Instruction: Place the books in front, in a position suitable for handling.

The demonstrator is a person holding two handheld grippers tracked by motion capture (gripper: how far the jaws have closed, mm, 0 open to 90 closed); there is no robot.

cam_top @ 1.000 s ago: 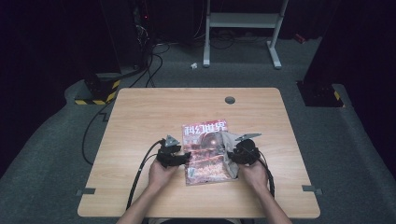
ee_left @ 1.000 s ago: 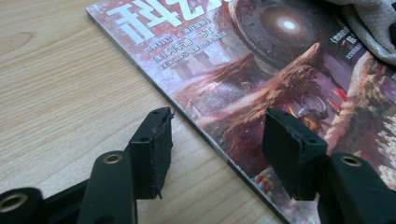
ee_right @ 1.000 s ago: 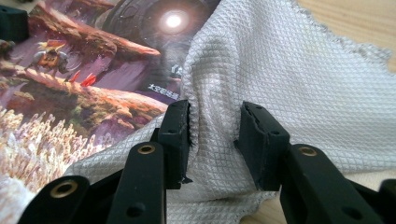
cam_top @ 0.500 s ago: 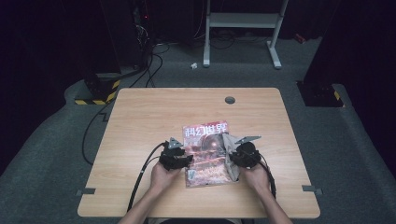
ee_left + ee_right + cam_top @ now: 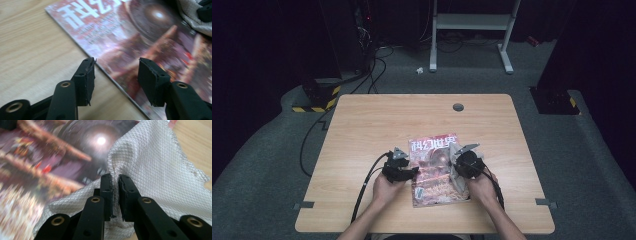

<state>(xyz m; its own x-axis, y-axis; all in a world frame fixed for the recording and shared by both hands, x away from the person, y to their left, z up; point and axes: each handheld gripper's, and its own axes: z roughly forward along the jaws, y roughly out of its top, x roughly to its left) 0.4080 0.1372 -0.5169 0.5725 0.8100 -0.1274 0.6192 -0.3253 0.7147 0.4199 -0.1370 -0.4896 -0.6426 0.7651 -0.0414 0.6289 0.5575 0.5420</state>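
Observation:
A magazine point(image 5: 434, 172) with a reddish cover lies on the wooden table point(image 5: 377, 125) near its front edge. A white woven cloth point(image 5: 456, 150) rests over the magazine's right side. My right gripper point(image 5: 455, 167) is shut on a bunched fold of that cloth point(image 5: 155, 162); its jaws have just been closing with the fold between them point(image 5: 115, 181). My left gripper point(image 5: 412, 172) is open at the magazine's left edge. Its jaws have just been opening a little and straddle that edge point(image 5: 116, 72) without pressing on the cover point(image 5: 140, 37).
A round grommet hole point(image 5: 458, 107) sits near the table's far edge. Bare wood stretches behind and to both sides of the magazine. Cables point(image 5: 364, 185) trail from the left gripper off the front edge. A white frame point(image 5: 472, 22) stands on the dark floor beyond.
The right gripper's jaws have drawn together on the cloth. Both hands stay about where they were beside the magazine.

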